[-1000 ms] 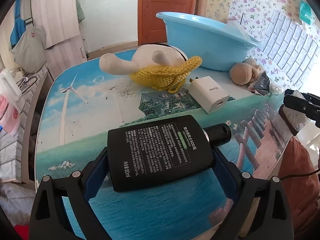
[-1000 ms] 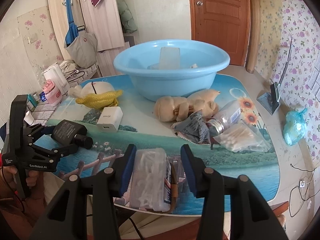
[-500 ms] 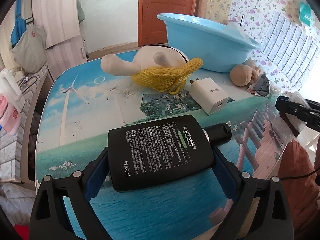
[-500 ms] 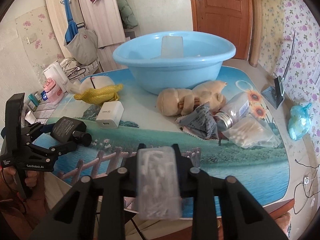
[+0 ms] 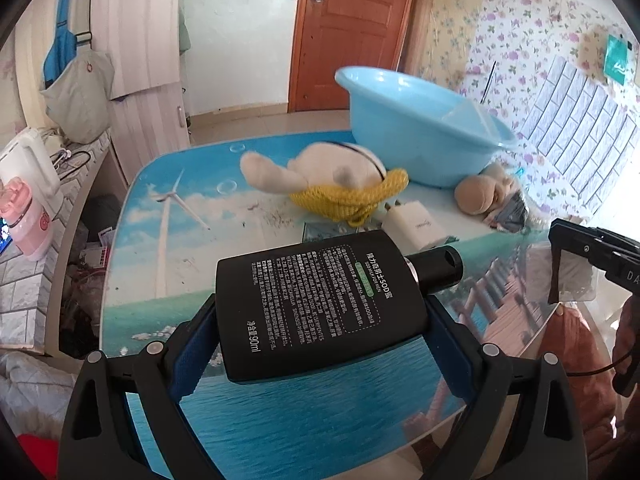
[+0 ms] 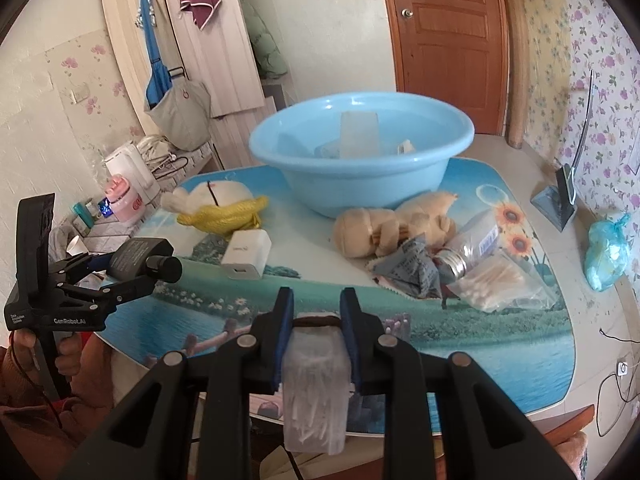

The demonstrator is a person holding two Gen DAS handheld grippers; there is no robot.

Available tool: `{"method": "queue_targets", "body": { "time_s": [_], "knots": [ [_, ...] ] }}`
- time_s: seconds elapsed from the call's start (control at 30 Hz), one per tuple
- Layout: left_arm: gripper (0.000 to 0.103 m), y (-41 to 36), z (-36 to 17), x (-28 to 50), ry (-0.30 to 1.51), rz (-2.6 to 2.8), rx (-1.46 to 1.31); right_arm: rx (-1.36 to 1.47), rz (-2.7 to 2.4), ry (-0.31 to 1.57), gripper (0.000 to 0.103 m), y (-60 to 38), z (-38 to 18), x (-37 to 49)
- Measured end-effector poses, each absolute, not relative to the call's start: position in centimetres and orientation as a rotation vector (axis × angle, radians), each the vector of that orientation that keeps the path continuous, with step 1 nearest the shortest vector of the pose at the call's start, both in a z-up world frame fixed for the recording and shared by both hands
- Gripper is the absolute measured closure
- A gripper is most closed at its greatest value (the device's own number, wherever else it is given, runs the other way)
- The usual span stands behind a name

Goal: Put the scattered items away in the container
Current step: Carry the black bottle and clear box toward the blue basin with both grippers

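My left gripper (image 5: pixel 320 320) is shut on a flat black bottle (image 5: pixel 320 308) with a black cap, held above the near part of the table. My right gripper (image 6: pixel 316 320) is shut on a clear plastic packet of white sticks (image 6: pixel 314 384), lifted over the table's front edge. The light blue basin (image 6: pixel 360 176) stands at the back of the table with a few pale items inside. The same basin (image 5: pixel 420 136) shows in the left wrist view behind a white plush with yellow net (image 5: pixel 340 184). The other gripper (image 6: pixel 80 292) appears at the left, holding the bottle.
On the table lie a white charger (image 6: pixel 246 254), a tan plush (image 6: pixel 392 224), a grey sachet (image 6: pixel 412 272), a clear bottle (image 6: pixel 472 248) and a bag of cotton swabs (image 6: pixel 500 284). A kettle (image 6: pixel 128 172) and a pink jar sit on the side counter.
The right gripper closed on the clear packet and raised it off the table. The left gripper lifted with the black bottle, tilting a little higher.
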State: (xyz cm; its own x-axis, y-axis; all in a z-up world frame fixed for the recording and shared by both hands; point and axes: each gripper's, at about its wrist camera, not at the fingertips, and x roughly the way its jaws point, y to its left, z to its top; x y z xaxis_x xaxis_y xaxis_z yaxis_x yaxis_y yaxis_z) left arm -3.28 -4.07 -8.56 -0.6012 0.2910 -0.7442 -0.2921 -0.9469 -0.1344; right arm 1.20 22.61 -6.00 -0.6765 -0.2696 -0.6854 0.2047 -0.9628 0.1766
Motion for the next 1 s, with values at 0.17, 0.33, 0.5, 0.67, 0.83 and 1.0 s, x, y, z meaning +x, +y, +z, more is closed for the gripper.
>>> {"method": "queue_targets", "body": {
  "time_s": [0.17,0.33,0.5,0.67,0.83,1.0],
  "knots": [
    [0.008,-4.4,-7.6,-3.0,-0.001,2.569,-1.162,1.091,-2.656,-0.141,0.079,22.5,-5.4,1.3],
    [0.008,-4.3,-6.7,-2.9,0.003,2.586,-1.153,1.072,-2.659,-0.131,0.079,22.1,-4.6,1.4],
    [0.008,-4.3,-5.7,-2.8,-0.004,2.595,-1.134,1.043,-2.661,-0.126,0.079,21.8,-3.7,1.5],
    [0.008,-4.1,-4.6,-3.0,-0.009,2.605,-1.114,1.017,-2.664,-0.136,0.079,21.7,-2.9,1.5],
    [0.008,-3.6,-3.5,-3.7,-0.009,2.6,-1.091,0.977,-2.668,-0.137,0.079,21.6,-1.7,1.3],
    [0.008,-3.0,-1.3,-4.7,-0.022,2.617,-1.023,0.904,-2.684,-0.133,0.079,21.8,0.1,0.8]
  ]
}}
